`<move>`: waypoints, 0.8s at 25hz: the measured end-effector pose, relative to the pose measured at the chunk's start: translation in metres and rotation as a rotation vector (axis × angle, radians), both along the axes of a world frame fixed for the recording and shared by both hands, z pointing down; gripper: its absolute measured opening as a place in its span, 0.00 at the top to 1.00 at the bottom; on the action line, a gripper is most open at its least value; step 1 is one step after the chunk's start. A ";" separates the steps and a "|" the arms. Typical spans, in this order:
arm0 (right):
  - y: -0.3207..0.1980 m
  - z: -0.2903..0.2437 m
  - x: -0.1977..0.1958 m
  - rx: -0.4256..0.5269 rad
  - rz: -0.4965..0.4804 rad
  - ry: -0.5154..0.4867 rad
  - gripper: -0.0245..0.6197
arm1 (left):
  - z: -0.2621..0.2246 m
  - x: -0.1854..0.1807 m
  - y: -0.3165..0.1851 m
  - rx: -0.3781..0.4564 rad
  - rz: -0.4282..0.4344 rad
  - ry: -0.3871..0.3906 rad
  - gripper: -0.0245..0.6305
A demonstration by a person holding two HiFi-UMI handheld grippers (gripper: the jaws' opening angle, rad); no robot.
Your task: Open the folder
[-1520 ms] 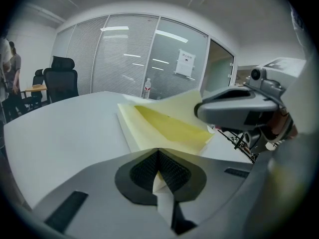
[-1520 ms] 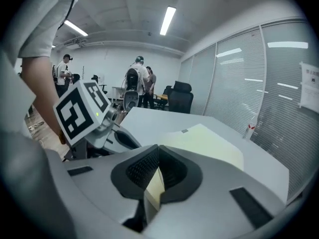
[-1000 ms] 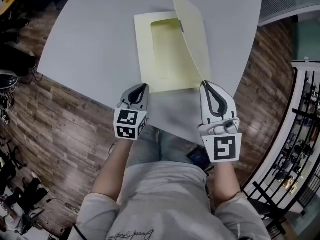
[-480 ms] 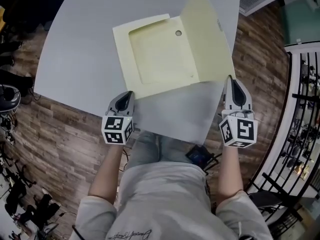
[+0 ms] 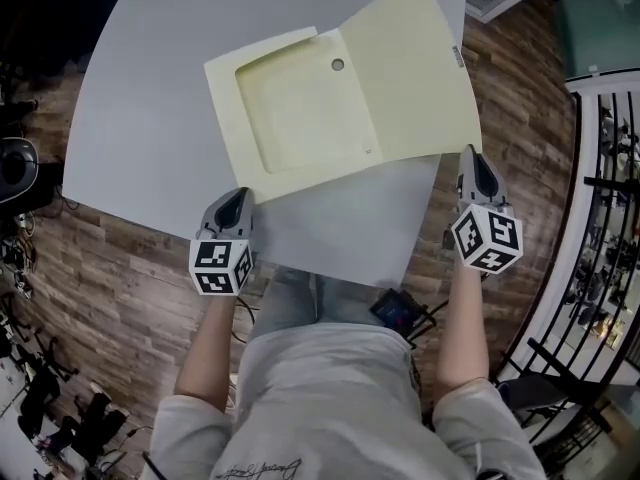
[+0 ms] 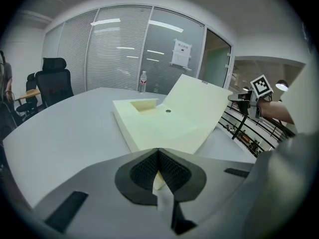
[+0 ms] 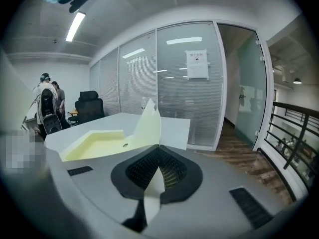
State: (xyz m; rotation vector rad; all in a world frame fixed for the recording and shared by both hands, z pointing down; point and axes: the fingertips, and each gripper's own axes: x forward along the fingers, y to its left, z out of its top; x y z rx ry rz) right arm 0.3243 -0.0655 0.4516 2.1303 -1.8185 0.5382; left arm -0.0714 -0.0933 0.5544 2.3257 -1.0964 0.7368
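A pale yellow folder point(image 5: 300, 113) lies open on the grey table point(image 5: 150, 98). Its base, with a shallow recess and a small round stud point(image 5: 338, 65), rests flat. The cover point(image 5: 415, 78) is swung out to the right, past the table's edge. My right gripper point(image 5: 472, 163) is shut on the cover's near right corner; the right gripper view shows that yellow sheet point(image 7: 149, 128) pinched between the pads. My left gripper point(image 5: 238, 200) is shut on the base's near left corner point(image 6: 158, 179), which shows between its dark pads.
Brown wooden floor point(image 5: 120, 268) surrounds the table. A black railing point(image 5: 600, 208) runs at the right. Office chairs point(image 6: 52, 81) stand at the table's far side, and people point(image 7: 47, 103) stand by the glass wall. A water bottle point(image 6: 143, 81) stands on the table's far end.
My right gripper has carried the folder's cover from upright over to the right and down until it lies wide open. The left gripper has kept its hold on the base.
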 end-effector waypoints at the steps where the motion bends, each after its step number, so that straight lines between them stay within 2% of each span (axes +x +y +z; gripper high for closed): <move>1: 0.001 0.006 0.006 -0.010 0.016 -0.015 0.93 | 0.000 -0.002 -0.002 0.003 -0.004 -0.007 0.95; 6: 0.013 0.052 0.028 -0.105 0.091 -0.109 0.93 | 0.001 -0.024 -0.016 0.010 -0.052 -0.040 0.95; 11: 0.025 0.101 0.030 -0.199 0.120 -0.198 0.92 | 0.001 -0.045 -0.034 0.013 -0.093 -0.058 0.95; 20: 0.029 0.148 0.028 -0.251 0.180 -0.330 0.90 | -0.002 -0.059 -0.048 0.029 -0.118 -0.080 0.95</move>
